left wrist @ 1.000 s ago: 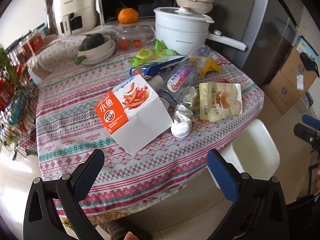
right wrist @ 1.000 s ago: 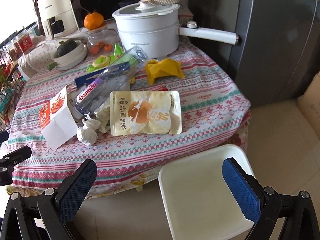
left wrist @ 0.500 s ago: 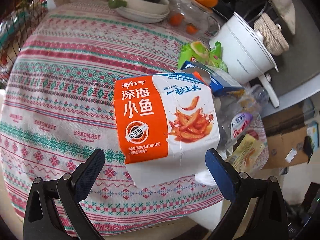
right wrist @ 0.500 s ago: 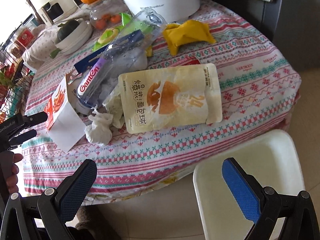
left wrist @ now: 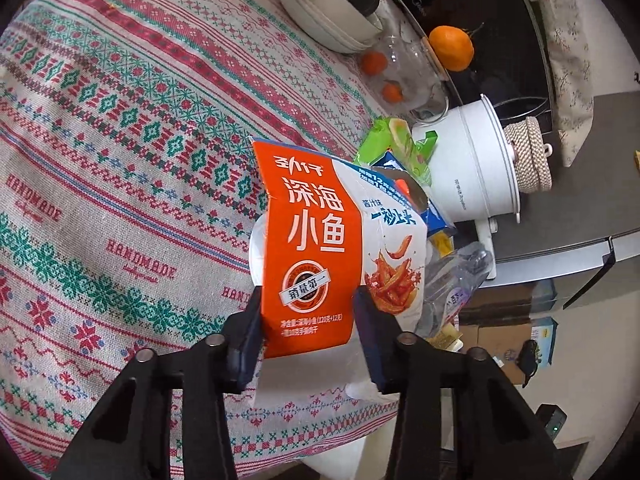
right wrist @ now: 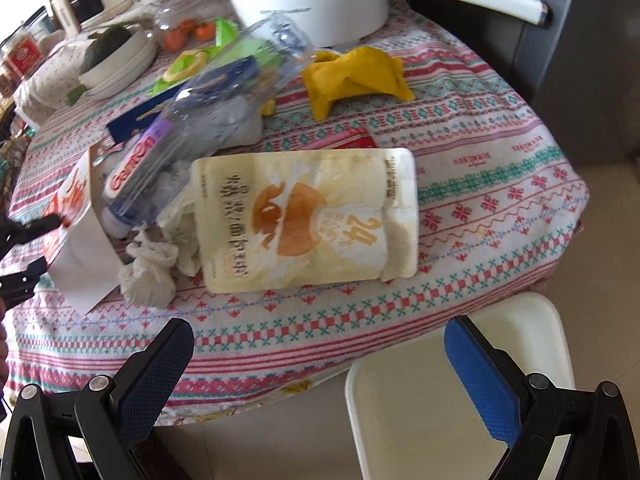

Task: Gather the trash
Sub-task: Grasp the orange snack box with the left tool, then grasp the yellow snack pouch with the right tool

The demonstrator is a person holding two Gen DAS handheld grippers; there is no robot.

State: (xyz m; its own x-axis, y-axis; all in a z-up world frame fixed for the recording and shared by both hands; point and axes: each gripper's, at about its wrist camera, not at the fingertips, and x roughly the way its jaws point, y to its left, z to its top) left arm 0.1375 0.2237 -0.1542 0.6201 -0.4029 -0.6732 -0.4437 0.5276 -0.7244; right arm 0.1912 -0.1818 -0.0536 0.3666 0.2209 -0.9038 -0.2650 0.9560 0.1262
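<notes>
The left gripper (left wrist: 308,320) is clamping the orange-and-white cardboard snack box (left wrist: 320,256) printed "深海小鱼" at frame centre, over the "HANDMADE" patterned tablecloth (left wrist: 120,140). The right gripper (right wrist: 320,364) is hanging open below the cream "24" pouch (right wrist: 308,216) and clear "GanTen" bottle (right wrist: 188,152).

The orange snack box (left wrist: 316,248) hides most of the bottle (left wrist: 452,292), whose label looks smeared.
</notes>
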